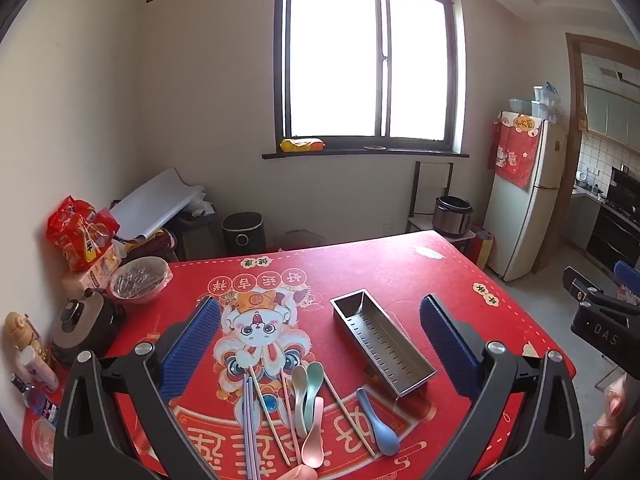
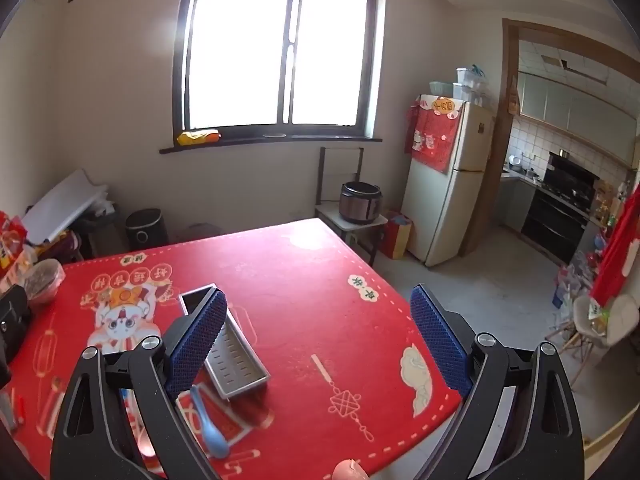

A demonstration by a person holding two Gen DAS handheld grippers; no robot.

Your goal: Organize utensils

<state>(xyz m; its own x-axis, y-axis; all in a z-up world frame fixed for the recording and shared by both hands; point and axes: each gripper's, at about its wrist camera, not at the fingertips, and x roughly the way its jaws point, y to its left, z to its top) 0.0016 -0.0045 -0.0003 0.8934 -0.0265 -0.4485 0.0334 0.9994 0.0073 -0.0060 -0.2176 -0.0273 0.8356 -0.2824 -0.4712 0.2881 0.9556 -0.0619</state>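
Note:
A perforated steel utensil tray lies empty on the red table. In front of it lie pastel chopsticks, stacked beige, green and pink spoons and a blue spoon. My left gripper is open above the utensils, holding nothing. My right gripper is open and empty above the table's right part; its left finger overlaps the tray, and the blue spoon lies below it.
At the table's left edge stand a covered bowl, a dark pot, snack bags and bottles. The right gripper's body shows at right. Beyond are a fridge, rice cooker and kitchen doorway.

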